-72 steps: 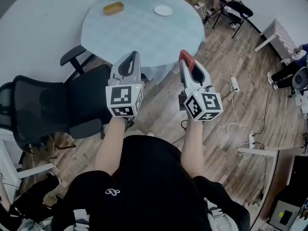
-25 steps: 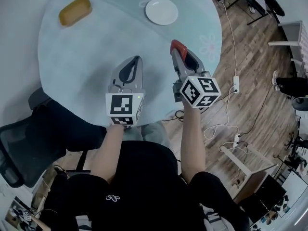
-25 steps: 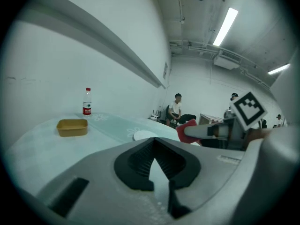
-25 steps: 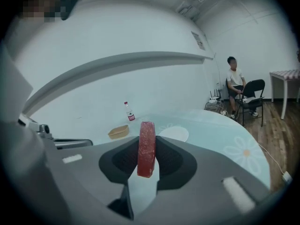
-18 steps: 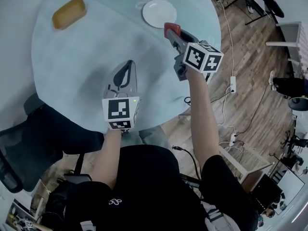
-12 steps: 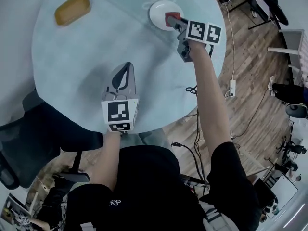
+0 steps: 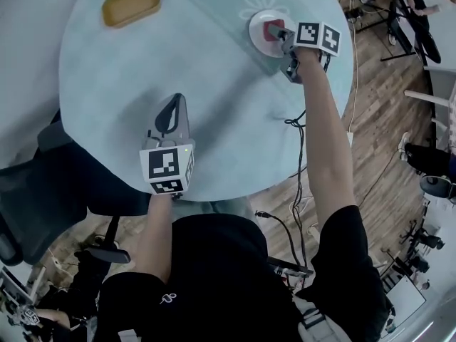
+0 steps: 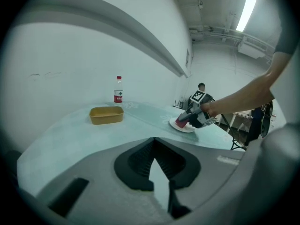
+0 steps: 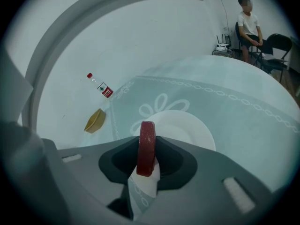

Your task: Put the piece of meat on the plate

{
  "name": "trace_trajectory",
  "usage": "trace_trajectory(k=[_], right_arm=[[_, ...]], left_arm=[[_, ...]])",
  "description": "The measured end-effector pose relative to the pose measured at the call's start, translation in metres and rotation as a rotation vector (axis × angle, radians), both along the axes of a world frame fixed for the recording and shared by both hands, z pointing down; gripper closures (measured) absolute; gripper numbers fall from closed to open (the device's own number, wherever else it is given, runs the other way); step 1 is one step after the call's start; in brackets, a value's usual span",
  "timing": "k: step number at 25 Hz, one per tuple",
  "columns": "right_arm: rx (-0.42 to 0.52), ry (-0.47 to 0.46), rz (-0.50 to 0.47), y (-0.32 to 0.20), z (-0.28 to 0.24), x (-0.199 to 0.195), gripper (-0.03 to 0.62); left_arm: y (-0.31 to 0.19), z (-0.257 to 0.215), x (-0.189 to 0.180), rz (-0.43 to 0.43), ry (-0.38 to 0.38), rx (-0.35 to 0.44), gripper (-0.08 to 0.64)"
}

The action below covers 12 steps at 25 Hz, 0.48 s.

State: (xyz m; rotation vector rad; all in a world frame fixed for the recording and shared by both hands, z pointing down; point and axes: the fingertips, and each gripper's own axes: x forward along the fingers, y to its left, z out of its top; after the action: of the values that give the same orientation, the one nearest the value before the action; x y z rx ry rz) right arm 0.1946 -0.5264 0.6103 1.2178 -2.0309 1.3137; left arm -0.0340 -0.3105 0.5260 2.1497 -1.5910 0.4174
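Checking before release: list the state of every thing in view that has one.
right gripper: shut on the piece of meat
piece of meat: on edge between the jaws, above the plate
plate: bare
left gripper: shut, empty
yellow tray: upright, empty
bottle: upright, capped

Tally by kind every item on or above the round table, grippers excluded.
piece of meat: 1
plate: 1
yellow tray: 1
bottle: 1
Total: 4
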Motion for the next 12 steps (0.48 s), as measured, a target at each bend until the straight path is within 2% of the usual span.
trace_trajectory(k=[4,6,10,12], right_arm=[[0.012,0.008,0.047,-0.004,-0.004,0.013,0.459],[0.006,0.022,0.059,-0.001,-0.003,0.02,0.38],[-0.004,0.06,0.094,0.007,0.003,0.035,0.346],[0.026,0.089,0.121,0.008,-0.001,0.04,0.334]], left_arm=[[-0.004,-0.006,-0.009,-0.013,0.014,0.007,0.56],[-0.006,-0.012,-0.009,-0.012,0.023,0.014,0.56],[-0.008,-0.023,0.0,0.008,0.035,0.031,0.56],[-0.008,-0.026,0.004,0.021,0.039,0.04,0.56]])
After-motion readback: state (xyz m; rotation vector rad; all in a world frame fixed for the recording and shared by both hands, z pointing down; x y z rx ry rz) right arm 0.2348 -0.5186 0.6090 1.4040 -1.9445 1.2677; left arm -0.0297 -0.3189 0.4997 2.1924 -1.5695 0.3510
